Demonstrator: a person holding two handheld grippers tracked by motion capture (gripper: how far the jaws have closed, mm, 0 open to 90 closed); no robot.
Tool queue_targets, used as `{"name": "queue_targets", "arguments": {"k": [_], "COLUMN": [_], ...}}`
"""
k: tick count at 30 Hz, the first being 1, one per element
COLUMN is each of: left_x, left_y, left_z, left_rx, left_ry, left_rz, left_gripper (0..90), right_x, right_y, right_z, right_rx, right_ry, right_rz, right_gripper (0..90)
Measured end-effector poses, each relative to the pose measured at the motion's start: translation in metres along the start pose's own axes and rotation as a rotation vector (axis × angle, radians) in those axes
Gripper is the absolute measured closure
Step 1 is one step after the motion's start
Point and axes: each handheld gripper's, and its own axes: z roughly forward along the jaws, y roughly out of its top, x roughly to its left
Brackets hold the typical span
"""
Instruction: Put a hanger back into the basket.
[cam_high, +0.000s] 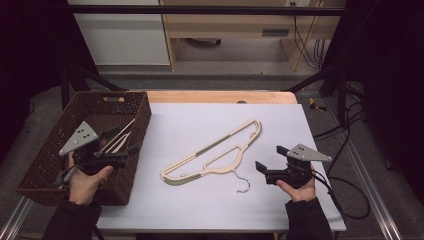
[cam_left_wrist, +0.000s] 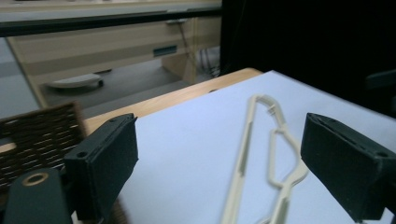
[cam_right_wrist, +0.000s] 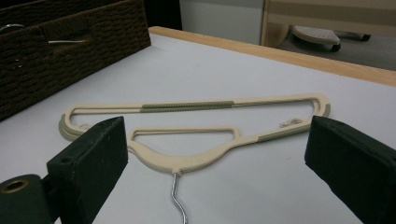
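Observation:
A cream plastic hanger (cam_high: 215, 150) with a metal hook (cam_high: 243, 184) lies flat on the white table top, hook toward the person. At its left end it looks like two layers stacked. My right gripper (cam_high: 271, 157) is just right of the hook, open and holding nothing. In the right gripper view the hanger (cam_right_wrist: 187, 106) lies ahead between the spread jaws of that gripper (cam_right_wrist: 219, 154). My left gripper (cam_high: 125, 141) hovers over the right rim of a brown wicker basket (cam_high: 45, 155), open and pointing at the hanger (cam_left_wrist: 246, 144). In its own view the left gripper (cam_left_wrist: 219, 154) holds nothing.
More cream hangers (cam_high: 117, 137) lie inside the basket, under the left gripper. The basket wall (cam_right_wrist: 70, 51) stands left of the table hanger. A wooden table edge (cam_high: 220, 96) runs along the back. Cables (cam_high: 345, 195) trail off the right side.

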Motion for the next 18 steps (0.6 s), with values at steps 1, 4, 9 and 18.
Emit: {"name": "queue_targets", "arguments": {"k": [1, 4, 9, 18], "left_x": [-0.003, -0.015, -0.033, -0.052], "left_y": [0.000, -0.003, -0.010, -0.028], "left_z": [0.002, 0.009, 0.022, 0.047], "left_rx": [-0.006, -0.019, -0.029, 0.000], "left_ry": [-0.007, -0.031, -0.063, -0.114], "left_rz": [-0.005, -0.005, -0.001, -0.005], "left_gripper": [10.4, 10.4, 10.5, 10.3], "right_x": [0.001, 0.003, 0.005, 0.009], "right_y": [0.000, 0.000, -0.002, -0.006], "right_z": [0.001, 0.003, 0.007, 0.018], "right_rx": [0.001, 0.007, 0.027, 0.048], "right_ry": [0.002, 0.006, 0.002, 0.018], "right_rz": [-0.001, -0.006, -0.004, 0.002], "right_gripper": [6.3, 6.6, 7.3, 7.4]}}
